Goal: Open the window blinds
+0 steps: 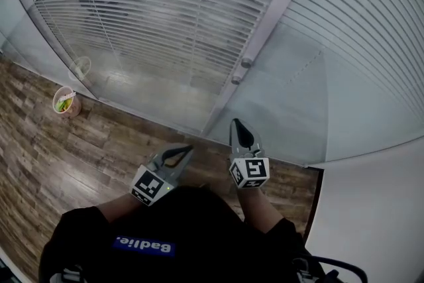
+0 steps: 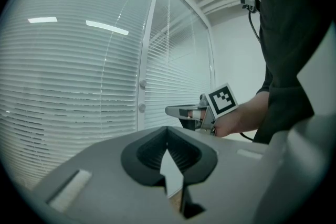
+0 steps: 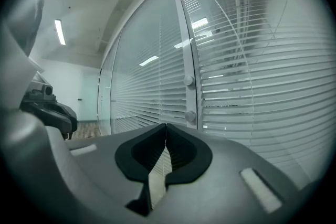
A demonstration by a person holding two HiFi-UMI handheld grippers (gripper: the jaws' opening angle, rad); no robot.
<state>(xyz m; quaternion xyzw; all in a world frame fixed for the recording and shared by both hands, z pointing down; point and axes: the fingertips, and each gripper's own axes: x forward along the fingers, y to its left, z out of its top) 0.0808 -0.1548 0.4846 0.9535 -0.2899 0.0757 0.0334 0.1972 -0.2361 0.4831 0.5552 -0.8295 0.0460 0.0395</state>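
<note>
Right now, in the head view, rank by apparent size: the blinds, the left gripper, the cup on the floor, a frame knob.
1. blinds, filling most of the view.
2. left gripper, but it sits near the camera, so true size versus the cup is unsure.
3. cup.
4. knob, smallest.

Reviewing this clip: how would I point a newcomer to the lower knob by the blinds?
Find the wall of blinds; a white post splits it in two. On that post sit two round knobs: the lower knob is beneath the upper knob, nearer the floor.
</note>
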